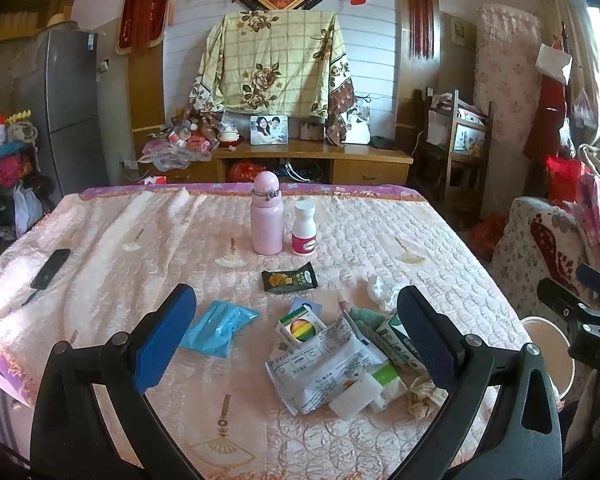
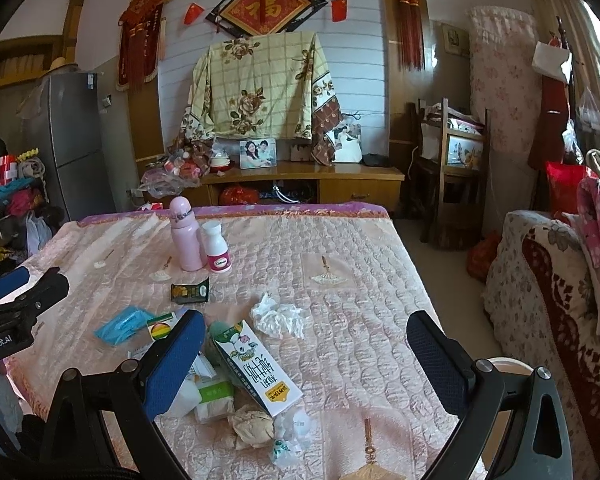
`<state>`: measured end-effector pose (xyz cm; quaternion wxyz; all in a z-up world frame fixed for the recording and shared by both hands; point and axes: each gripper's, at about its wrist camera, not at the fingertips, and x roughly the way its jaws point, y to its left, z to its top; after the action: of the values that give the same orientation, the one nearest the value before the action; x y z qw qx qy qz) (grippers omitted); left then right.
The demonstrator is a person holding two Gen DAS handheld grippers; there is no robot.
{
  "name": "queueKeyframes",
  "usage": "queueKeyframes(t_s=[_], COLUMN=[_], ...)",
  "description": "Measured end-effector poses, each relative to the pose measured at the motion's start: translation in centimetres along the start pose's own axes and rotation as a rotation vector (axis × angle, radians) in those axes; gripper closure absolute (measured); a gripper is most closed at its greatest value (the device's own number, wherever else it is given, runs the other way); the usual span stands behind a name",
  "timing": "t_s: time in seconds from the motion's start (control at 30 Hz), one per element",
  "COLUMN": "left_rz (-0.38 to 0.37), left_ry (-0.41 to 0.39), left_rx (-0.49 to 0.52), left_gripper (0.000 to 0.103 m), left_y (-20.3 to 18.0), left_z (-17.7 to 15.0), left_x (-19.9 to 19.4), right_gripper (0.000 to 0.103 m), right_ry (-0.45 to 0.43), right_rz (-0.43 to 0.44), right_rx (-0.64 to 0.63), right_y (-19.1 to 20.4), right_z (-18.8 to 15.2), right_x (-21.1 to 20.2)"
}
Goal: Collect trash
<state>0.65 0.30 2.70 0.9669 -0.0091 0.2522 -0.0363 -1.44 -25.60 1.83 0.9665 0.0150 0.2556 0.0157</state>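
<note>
Gold 福 on wall plaque (image 2: 263, 7); seemingly "enRobot.AI" on left gripper (image 2: 4, 322).

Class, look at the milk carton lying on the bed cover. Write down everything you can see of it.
The milk carton is a tall white paperboard box with green trim, a small flower picture and dark Chinese lettering along its side. It lies on its side on the quilted pink bed cover, its green end pointing away from the camera. It sits within the litter pile: its near end rests against a crumpled brownish tissue, and wrappers lie along its left side. No gripper holds it.
</note>
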Motion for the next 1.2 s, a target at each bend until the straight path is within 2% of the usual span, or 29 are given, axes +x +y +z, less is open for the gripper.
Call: queueKeyframes(t_s=[0.23, 0.47, 0.53, 0.57, 0.63, 0.7, 0.9, 1.2], left_rz=[-0.007, 0.004, -0.003, 0.002, 0.009, 0.012, 0.003, 0.023], left_ry=[0.021, -0.002, 0.008, -0.001, -0.038, -0.049, -0.032, -0.048], left_rx=[0.005, -0.006, 0.000, 0.004, 0.008, 0.008, -0.010, -0.003], left_gripper=[0.003, 0.003, 0.003, 0.003, 0.003, 0.003, 0.003, 0.003], left_y=[-0.1, 0.7, 0.9, 0.9, 0.9, 0.9, 0.9, 0.7], left_z=[-0.1, 0.2, 0.9, 1.2, 1.6, 1.6, 1.3, 1.3], left_x=[0.4, 0.3, 0.5, 0.4, -0.2, -0.4, -0.5, -0.9], right_gripper=[0.003, 0.000, 0.000, 0.000, 0.000, 0.000, 0.000, 0.000], right_ry=[0.012, -0.016, 0.011, 0.030, 0.002, -0.020, -0.021, -0.011], right_rz=[0.011, 0.014, 0.036, 0.046, 0.039, 0.018, 0.020, 0.024], right_rx=[-0.010, 0.067, 0.080, 0.079, 0.062, 0.046, 0.045, 0.012], right_y=[0.1, -0.9, -1.1, -1.1, -1.1, -1.2, -1.2, -0.2], right_z=[0.1, 1.6, 2.0, 2.3, 2.6, 2.4, 1.7, 0.7], right_x=[0.1, 0.1, 0.7, 0.9, 0.1, -0.5, -1.3, -1.0])
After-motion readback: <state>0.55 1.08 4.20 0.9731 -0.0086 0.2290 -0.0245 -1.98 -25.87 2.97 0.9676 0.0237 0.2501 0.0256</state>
